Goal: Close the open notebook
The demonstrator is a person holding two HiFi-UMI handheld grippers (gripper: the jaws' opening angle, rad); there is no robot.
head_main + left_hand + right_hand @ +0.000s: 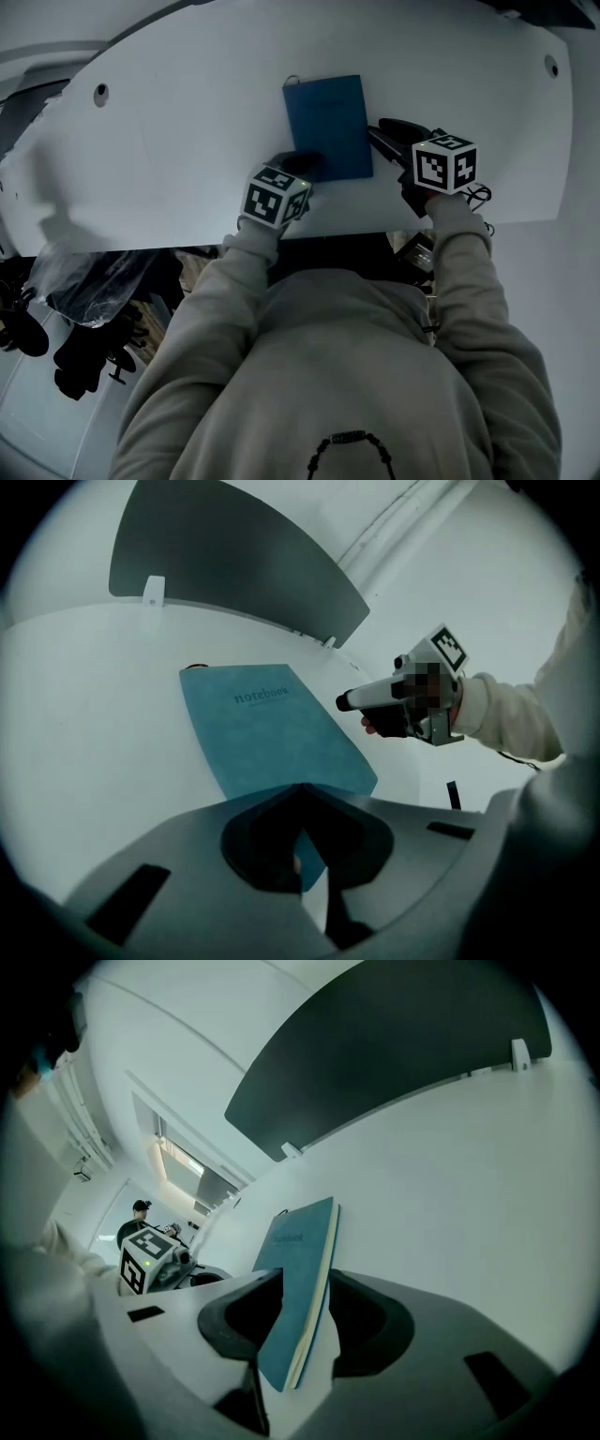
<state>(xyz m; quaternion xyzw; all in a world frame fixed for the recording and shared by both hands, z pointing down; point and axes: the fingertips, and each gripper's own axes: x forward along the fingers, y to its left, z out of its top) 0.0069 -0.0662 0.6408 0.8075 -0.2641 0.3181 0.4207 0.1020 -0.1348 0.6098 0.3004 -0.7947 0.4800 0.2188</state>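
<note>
A blue notebook (328, 127) lies shut and flat on the white table (178, 150), its cover printed "notebook" (272, 728). My left gripper (302, 165) sits at its near left corner, fingertips together over the notebook's near edge (300, 789). Whether they touch the cover I cannot tell. My right gripper (382, 137) is at the notebook's right edge. In the right gripper view its jaws (307, 1277) stand apart, with the notebook's edge (302, 1269) between them and a gap on the right side. The left gripper view shows the right gripper (375, 697) beside the book.
The table's front edge (328, 234) runs just below both grippers. Two small holes (100, 92) (551, 66) mark the tabletop. A dark curved panel (234, 564) stands behind the table. A plastic bag (94, 277) and dark chairs (84, 361) are under the left side.
</note>
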